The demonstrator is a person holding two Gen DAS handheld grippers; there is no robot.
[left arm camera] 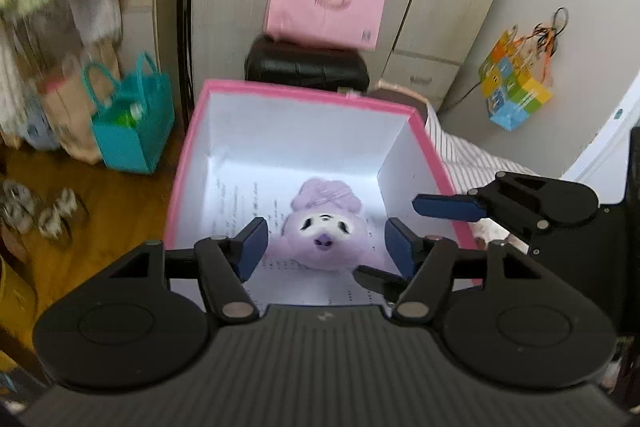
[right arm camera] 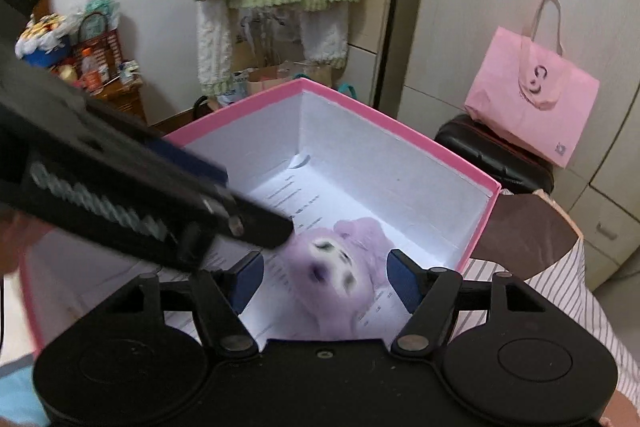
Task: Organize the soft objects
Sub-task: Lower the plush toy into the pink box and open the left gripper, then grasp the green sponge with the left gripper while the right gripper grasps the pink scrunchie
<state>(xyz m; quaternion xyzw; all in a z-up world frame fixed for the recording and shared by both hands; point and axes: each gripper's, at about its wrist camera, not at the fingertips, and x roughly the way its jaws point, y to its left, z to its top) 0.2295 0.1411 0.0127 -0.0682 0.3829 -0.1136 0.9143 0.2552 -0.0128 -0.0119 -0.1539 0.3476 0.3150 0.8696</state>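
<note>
On my left, my left gripper [left arm camera: 326,245] has its fingers released, spread either side of the purple plush toy [left arm camera: 322,233] without pressing it. The toy lies on the paper-lined floor of the pink box [left arm camera: 304,95], face up, its long axis running away from me. My right gripper [right arm camera: 325,277] is released too, hovering just above and no nearer.

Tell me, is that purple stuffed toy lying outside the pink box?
No, the purple stuffed toy lies on the printed paper inside the pink box.
</note>
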